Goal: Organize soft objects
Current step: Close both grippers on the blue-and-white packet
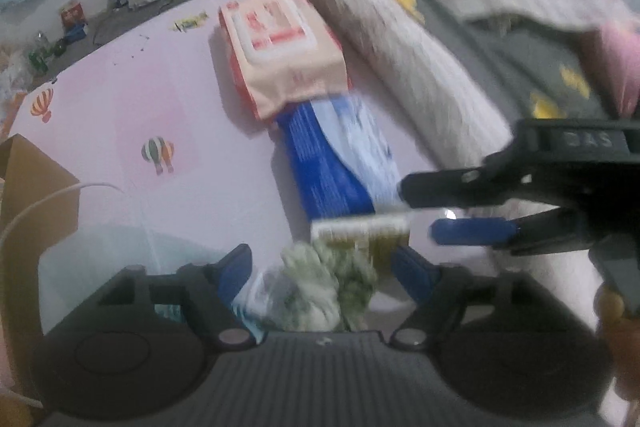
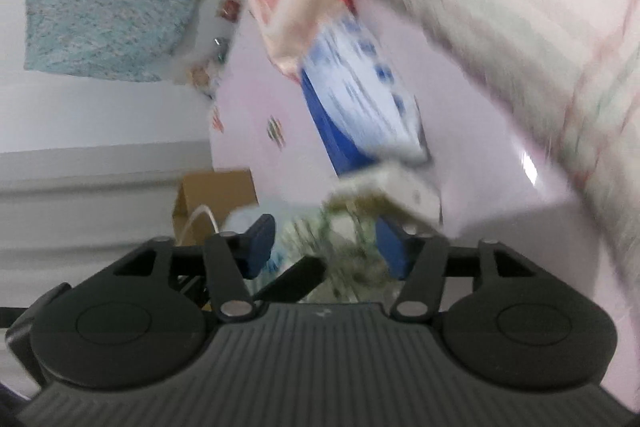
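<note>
Pink sheet point(image 1: 120, 99) lying bare left of the packs, giving open passage. Pink wipes pack point(image 1: 280, 47) and blue pack point(image 1: 332, 155) forming a line mid-bed. Rolled white blanket point(image 1: 400, 59) walling the right. Cardboard box point(image 1: 36, 179) crowding the near-left edge.

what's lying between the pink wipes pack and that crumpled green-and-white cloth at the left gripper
In the left wrist view, a blue pack and a small white-and-olive pack lie in a row between the pink wipes pack and the cloth.
</note>
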Action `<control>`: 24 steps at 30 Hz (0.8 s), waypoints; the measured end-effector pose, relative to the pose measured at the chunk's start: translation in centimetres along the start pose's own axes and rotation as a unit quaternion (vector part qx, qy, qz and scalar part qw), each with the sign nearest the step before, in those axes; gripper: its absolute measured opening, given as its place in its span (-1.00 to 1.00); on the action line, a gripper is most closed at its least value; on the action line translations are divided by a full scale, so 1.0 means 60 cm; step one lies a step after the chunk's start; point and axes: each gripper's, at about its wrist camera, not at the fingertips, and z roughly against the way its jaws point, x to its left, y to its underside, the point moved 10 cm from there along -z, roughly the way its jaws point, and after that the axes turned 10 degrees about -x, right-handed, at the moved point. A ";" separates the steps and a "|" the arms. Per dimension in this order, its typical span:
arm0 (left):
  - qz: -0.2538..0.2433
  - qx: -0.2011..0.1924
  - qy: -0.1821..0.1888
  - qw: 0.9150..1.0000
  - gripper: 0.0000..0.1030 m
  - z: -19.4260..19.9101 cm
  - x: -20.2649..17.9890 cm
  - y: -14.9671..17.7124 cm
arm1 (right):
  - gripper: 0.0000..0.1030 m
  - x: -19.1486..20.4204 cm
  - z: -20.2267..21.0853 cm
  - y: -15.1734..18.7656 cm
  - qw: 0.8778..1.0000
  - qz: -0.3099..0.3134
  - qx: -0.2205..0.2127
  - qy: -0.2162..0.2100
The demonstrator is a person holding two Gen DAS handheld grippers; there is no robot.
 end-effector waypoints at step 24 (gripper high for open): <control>0.133 0.097 0.065 0.984 0.64 -0.205 -0.001 -0.045 | 0.39 -0.016 -0.169 -0.140 0.994 0.052 0.029 0.093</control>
